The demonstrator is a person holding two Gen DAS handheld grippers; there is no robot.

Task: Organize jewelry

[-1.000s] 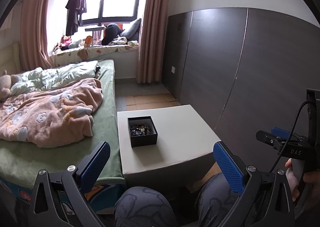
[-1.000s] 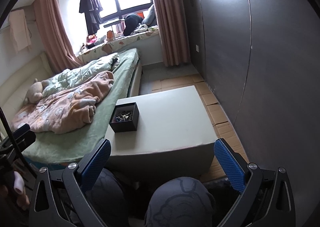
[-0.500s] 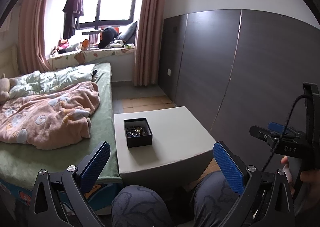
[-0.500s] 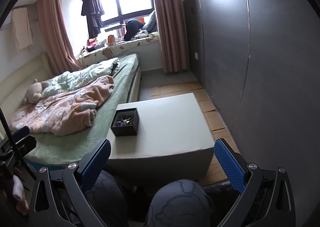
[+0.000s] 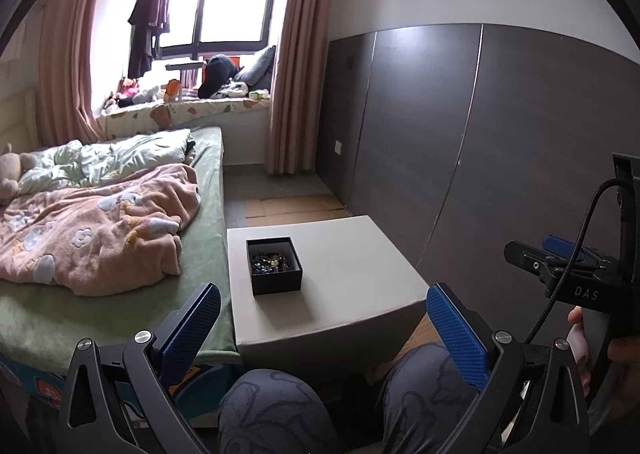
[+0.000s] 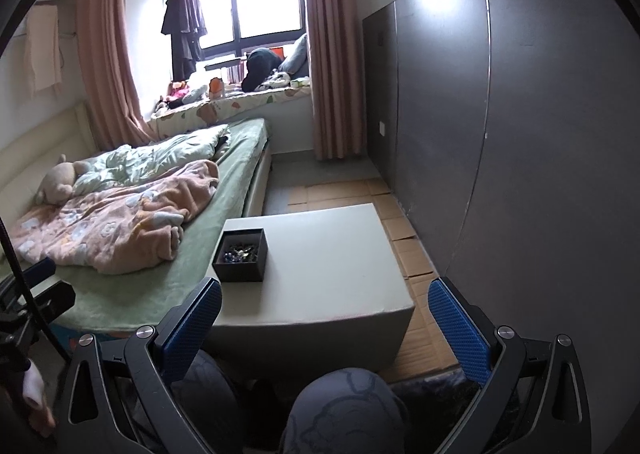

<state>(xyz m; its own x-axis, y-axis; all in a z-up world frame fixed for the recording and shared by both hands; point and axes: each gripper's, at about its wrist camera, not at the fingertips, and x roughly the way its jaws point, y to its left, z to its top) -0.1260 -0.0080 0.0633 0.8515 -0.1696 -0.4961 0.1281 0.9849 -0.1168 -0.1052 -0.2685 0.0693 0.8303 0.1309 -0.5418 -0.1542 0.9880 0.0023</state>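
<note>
One small black square cardboard box (image 5: 274,271), lidless, is sitting on the near left part of a single pale grey cube-shaped table (image 5: 352,270), close to the edge that is running alongside the bed. Inside it a heap of dark mixed jewelry (image 5: 270,261) is lying, with glints of blue and gold; the pieces are too small and tangled to count or tell apart.

Both claws are hovering well short of the table, above the person's two knees in dark patterned trousers (image 5: 276,410). The left gripper (image 5: 322,334) is holding its two blue-padded fingers (image 5: 192,324) spread wide with nothing between them, and the right gripper (image 6: 324,334) is doing the same, its blue pads (image 6: 460,328) standing far apart. In the left wrist view the right gripper's black body is poking in at the right edge, cut off by the frame, with a cable looping from it and part of a hand (image 5: 592,346) wrapping the handle.

To the left one bed with a green sheet (image 5: 200,254) is carrying one crumpled pink flowered blanket (image 5: 92,230) and one pale green quilt (image 5: 108,162). A beige plush toy (image 6: 60,182) is lying partly buried near the headboard. Flattened cardboard (image 6: 404,242) is covering the floor beside the dark grey wall panels (image 5: 460,134). At the window two pink curtains (image 5: 296,66) are hanging, and the clutter on the sill is hard to make out.
</note>
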